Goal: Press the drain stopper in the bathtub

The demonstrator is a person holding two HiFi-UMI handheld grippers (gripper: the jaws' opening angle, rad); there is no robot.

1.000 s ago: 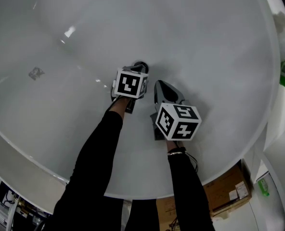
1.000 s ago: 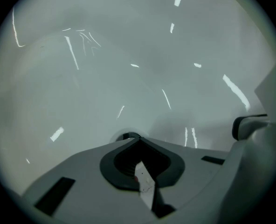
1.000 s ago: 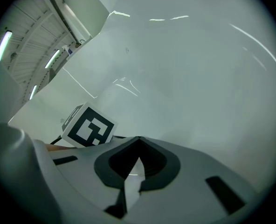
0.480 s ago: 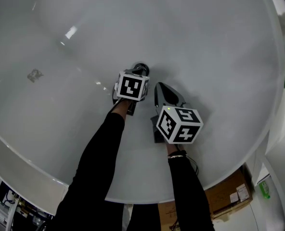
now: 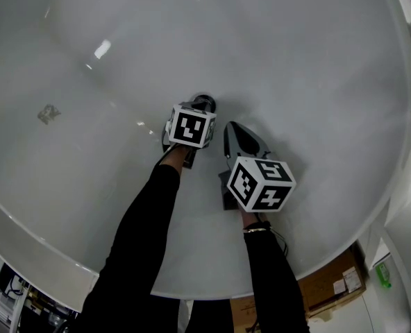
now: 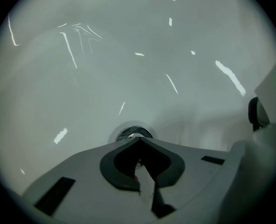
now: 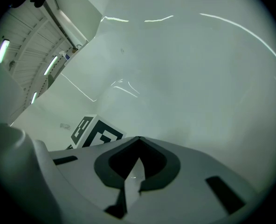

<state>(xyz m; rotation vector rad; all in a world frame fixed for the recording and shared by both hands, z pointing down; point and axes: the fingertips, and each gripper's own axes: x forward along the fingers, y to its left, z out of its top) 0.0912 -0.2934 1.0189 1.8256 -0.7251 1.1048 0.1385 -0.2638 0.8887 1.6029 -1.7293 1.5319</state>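
Round chrome drain stopper (image 6: 134, 133) just ahead of left gripper (image 6: 139, 143), jaws closed, empty; right gripper (image 7: 138, 144) same. Push straight down, on ctr.

Both arms reach down in black sleeves. The left arm (image 5: 141, 234) stretches toward 1 o'clock, and the left gripper (image 5: 201, 105) at its end has its jaws pressed together. At that gripper's 4 o'clock, the right arm (image 5: 271, 283) holds the right gripper (image 5: 233, 132), which points to 11 o'clock with its jaws also together.
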